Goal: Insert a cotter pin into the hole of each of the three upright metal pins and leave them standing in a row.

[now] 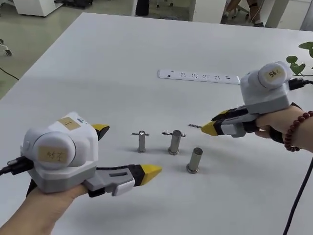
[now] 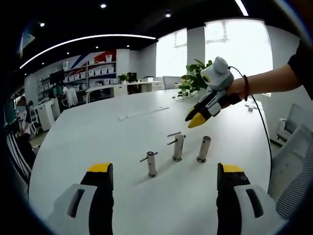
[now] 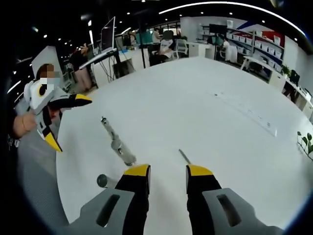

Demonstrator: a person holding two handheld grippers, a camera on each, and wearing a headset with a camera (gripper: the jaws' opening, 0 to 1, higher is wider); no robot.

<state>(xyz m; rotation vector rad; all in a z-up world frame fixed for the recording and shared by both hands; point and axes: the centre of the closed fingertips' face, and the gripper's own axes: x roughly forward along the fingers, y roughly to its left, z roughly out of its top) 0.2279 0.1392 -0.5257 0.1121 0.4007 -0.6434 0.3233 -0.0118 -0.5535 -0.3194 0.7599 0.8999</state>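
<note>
Left tongs [image 2: 164, 169] spread, right tongs [image 1: 208, 128] pinching cotter pin [image 1: 195, 126], jutting forward in head view

Head view looks down; opposing gripper views share the metal pins [image 1: 174, 142].

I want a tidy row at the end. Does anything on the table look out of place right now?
The bare metal pin stands out of line, in front of the two fitted pins in the head view, so the row is crooked. It is not yet fitted; the right gripper holds a cotter pin.
</note>
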